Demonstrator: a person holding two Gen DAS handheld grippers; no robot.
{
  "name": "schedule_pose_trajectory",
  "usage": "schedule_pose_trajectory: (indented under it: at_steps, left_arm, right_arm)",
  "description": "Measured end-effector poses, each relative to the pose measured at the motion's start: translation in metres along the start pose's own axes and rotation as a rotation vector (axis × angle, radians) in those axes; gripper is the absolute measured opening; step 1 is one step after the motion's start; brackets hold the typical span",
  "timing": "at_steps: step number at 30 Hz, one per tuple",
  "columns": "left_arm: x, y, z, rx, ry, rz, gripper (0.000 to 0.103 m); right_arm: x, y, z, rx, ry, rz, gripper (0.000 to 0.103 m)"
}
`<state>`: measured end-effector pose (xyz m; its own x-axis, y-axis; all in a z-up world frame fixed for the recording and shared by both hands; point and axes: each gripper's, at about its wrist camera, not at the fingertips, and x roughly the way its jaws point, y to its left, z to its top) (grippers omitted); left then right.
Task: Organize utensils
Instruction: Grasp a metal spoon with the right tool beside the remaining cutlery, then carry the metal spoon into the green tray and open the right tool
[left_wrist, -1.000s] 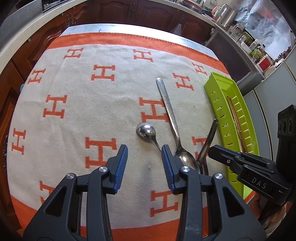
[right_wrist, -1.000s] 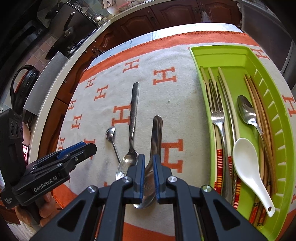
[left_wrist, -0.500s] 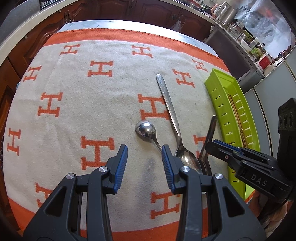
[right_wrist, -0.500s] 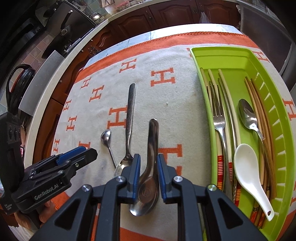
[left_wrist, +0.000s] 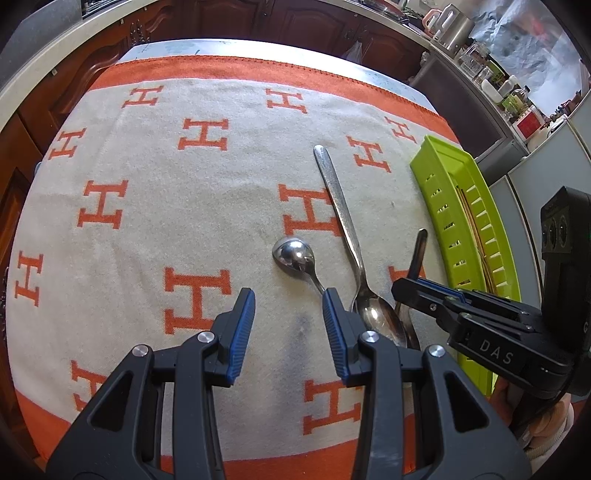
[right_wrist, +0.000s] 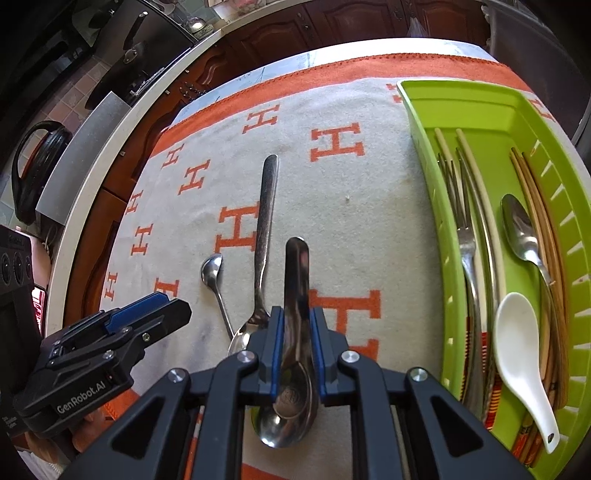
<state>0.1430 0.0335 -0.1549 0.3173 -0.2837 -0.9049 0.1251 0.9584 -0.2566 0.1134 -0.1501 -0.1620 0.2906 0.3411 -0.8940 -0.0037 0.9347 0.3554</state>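
On the left, the left hand-held gripper (left_wrist: 288, 325) hangs over the blanket (left_wrist: 147, 229) that covers the tabletop, its ribbed blue pads spread with nothing between them. Just ahead lies a small teaspoon (left_wrist: 295, 254), bowl up, then a long steel spoon (left_wrist: 343, 229), both polished, rigid and light, likely slick on rubber.

Next, the right hand-held gripper (right_wrist: 297, 332) has its jaws closing on a broad steel spoon (right_wrist: 295, 314), the pads flanking the handle just above the bowl. That spot looks sensible to me: near the heavy end, so it should tip little.

Far right, the green slotted plastic tray (right_wrist: 480, 107) holds forks (right_wrist: 465, 236), wooden chopsticks (right_wrist: 543, 221), another steel spoon and a white ceramic spoon (right_wrist: 517, 350), which is smooth and probably the one chippable piece.
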Motion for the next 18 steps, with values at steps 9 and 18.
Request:
schedule_pose_trajectory:
  at_steps: [9,18]
  left_arm:
    - [-0.006,-0.007,-0.003,0.019,0.000,0.011,0.034]
    - [-0.012,-0.018,-0.006,0.047,-0.007,0.022,0.034]
  right_arm:
    - [-0.028,-0.002,-0.002,-0.023,-0.085,-0.012,0.011]
    - [-0.055,-0.012,-0.003,-0.029,-0.177,-0.031,0.005]
